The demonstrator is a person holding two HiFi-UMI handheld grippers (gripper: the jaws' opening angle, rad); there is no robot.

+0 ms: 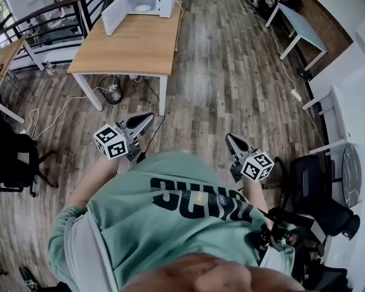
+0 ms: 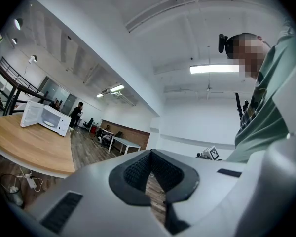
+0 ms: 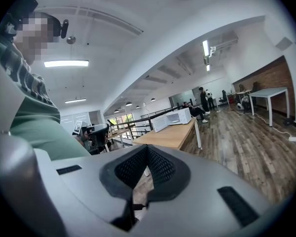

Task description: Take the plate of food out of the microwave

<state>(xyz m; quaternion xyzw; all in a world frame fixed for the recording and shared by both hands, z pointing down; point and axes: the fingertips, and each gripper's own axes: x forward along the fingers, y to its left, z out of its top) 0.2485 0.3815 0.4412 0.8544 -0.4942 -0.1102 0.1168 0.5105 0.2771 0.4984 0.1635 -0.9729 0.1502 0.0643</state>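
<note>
Left hand-held gripper (image 1: 148, 117): jaws pressed together with nothing between them, held in front of the person's waist and well apart from the table
Right hand-held gripper (image 1: 229, 137): jaws also pressed together and empty, held low on the right
Microwave (image 1: 147, 0): at the far end of the wooden table (image 1: 125, 47), with its door (image 1: 114, 15) swung open to the left
Plate of food (image 1: 143, 8): a pale disc inside the open cavity, its contents too small to make out
Stage: the fetch looks unstarted, with bare floor between the person and the table
Next move: likely a walk to the far table, then spreading one pair of jaws to pinch the plate's rim
Risk, approach: a white cable (image 1: 66, 106) trails over the floor at the table's near left and could catch a foot
Risk, grip: a pinch on one edge could let the plate tilt, so the food slides off
Risk, door: the open door on the left could be knocked by the left gripper reaching in
</note>
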